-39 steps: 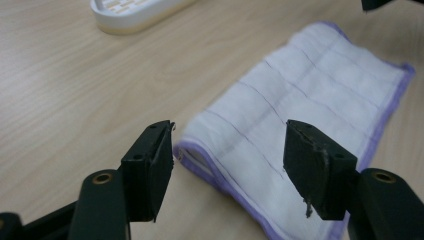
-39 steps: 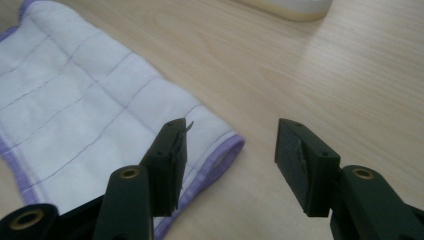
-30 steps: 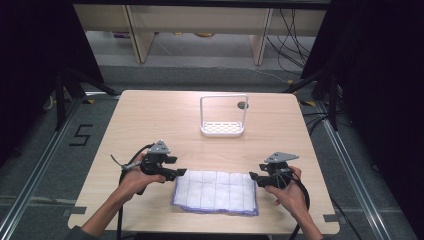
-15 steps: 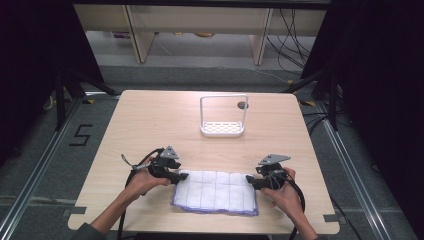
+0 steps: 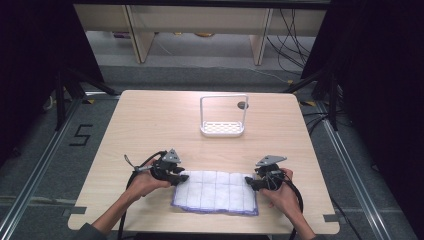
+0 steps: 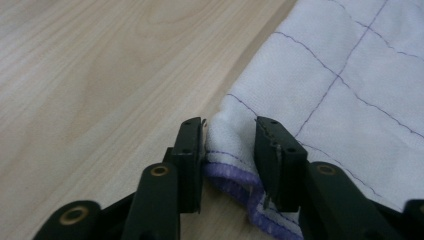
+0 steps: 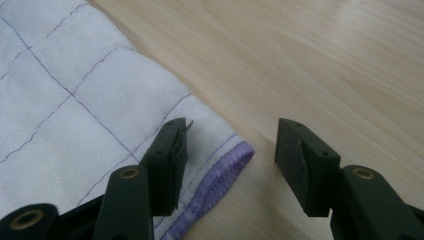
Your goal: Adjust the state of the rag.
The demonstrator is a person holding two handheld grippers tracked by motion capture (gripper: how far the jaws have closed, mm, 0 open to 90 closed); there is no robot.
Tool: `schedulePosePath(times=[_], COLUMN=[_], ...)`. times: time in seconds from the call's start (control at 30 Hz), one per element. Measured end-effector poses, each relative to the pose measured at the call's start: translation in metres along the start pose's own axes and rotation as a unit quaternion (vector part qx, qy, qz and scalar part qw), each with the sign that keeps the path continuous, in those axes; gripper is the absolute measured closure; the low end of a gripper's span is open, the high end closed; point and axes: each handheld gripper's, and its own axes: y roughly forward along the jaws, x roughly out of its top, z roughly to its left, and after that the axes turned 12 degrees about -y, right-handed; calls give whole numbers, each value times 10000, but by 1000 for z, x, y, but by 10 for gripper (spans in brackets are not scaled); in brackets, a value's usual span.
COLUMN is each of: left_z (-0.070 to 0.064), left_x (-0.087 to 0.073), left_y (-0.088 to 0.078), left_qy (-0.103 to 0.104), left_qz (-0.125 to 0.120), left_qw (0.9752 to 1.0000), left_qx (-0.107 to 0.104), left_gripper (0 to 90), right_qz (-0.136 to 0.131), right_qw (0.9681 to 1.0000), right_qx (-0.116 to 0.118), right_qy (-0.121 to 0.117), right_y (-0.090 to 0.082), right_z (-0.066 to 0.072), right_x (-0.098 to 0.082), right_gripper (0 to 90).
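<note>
A white quilted cloth (image 5: 215, 192) with purple stitching and hem lies flat near the table's front edge. My left gripper (image 5: 182, 177) is down at its far left corner. In the left gripper view the cloth (image 6: 340, 75) puckers up between the jaws of that gripper (image 6: 230, 140), which have just been closing; a gap remains and the fold is not pinched flat. My right gripper (image 5: 250, 182) is at the far right corner. Its jaws (image 7: 230, 145) stand open, one over the cloth (image 7: 75, 100), the other over bare wood, with the hemmed corner between them.
A white wire-framed rack (image 5: 223, 117) stands upright at the back middle of the light wooden table (image 5: 150, 125). Cables trail from both grippers toward the front edge. Dark floor and metal frame rails surround the table.
The left gripper has come down onto the cloth's left corner and its jaws have narrowed around the bunched fabric. The right gripper has barely shifted.
</note>
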Motion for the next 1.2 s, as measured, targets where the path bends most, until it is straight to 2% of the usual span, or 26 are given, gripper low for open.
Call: schedulePosePath(times=[0.1, 0.17, 0.2, 0.27, 0.33, 0.37, 0.4, 0.43, 0.47, 0.57, 0.63, 0.67, 0.73, 0.77, 0.8, 0.83, 0.87, 0.9, 0.93, 0.97, 1.0, 1.07, 1.1, 1.17, 1.2], left_z=[-2, -5, -7, -9, -10, -13, -15, -18, -21, -31, -38, -41, -48, -53, -56, -60, -69, -69, -72, -76, -79, -87, -89, -94, -97], left_x=[-1, -1, -1, -3, -5, -7, -9, -11, -13, -22, -28, -32, -38, -41, -42, -43, -43, -43, -43, -43, -42, -43, -42, -41, -41], left_y=[0, -1, -2, -3, -5, -5, -6, -7, -8, -14, -17, -19, -21, -21, -23, -23, -22, -22, -22, -20, -20, -17, -16, -14, -12], left_qy=[10, 173, 262, 328, 339, 270, 306, 338, 325, 339, 385, 343, 352, 305, 392, 391, 458, 458, 474, 520, 571, 537, 641, 677, 656], left_qz=[-33, 11, 11, 27, -2, -58, -93, -79, -127, -150, -206, -232, -287, -326, -301, -334, -362, -362, -338, -382, -362, -386, -375, -375, -398], left_qw=[10000, 9998, 9996, 9994, 9994, 9995, 9993, 9992, 9991, 9991, 9990, 9991, 9990, 9990, 9988, 9987, 9982, 9982, 9982, 9977, 9975, 9975, 9969, 9967, 9965], left_qx=[-43, 19, 60, 89, 114, 122, 180, 213, 221, 212, 108, 63, -2, -21, -32, -54, -161, -161, -169, -214, -205, -265, -274, -233, -319], left_gripper=[730, 776, 788, 803, 809, 811, 811, 812, 812, 813, 813, 813, 813, 813, 813, 812, 812, 810, 810, 811, 810, 809, 809, 808, 808], right_qz=[-152, -88, -101, -112, -160, -201, -189, -73, -157, -87, -177, -94, -19, -75, -90, -137, -129, -129, -126, -110, -127, -146, -62, -58, -38], right_qw=[9998, 9998, 9997, 9992, 9990, 9988, 9991, 9990, 9991, 9990, 9989, 9990, 9988, 9988, 9987, 9984, 9982, 9982, 9977, 9959, 9950, 9941, 9943, 9924, 9920], right_qx=[11, 146, 165, 384, 429, 443, 383, 428, 340, 322, 300, 370, 420, 387, 438, 476, 506, 506, 506, 648, 629, 654, 688, 730, 739], right_qy=[-140, -140, -120, 67, 7, 109, -33, -69, -185, -301, -309, -214, -264, -274, -255, -279, -286, -286, -444, -616, -765, -856, -816, -990, -1026], right_y=[3, 2, 2, 2, 4, 5, 6, 5, 8, 13, 21, 23, 29, 34, 37, 41, 43, 43, 51, 53, 57, 63, 66, 70, 73], right_z=[-1, -2, -2, -2, -4, -3, -4, -5, -6, -12, -17, -19, -24, -27, -29, -31, -32, -32, -33, -34, -34, -31, -29, -27, -26], right_x=[-1, 0, 0, 1, 1, 2, 4, 8, 10, 23, 33, 38, 50, 54, 59, 65, 71, 71, 84, 91, 97, 107, 112, 120, 123], right_gripper=[554, 616, 652, 738, 808, 820, 827, 833, 836, 842, 843, 844, 843, 843, 843, 843, 843, 843, 843, 843, 842, 842, 843, 843, 843])
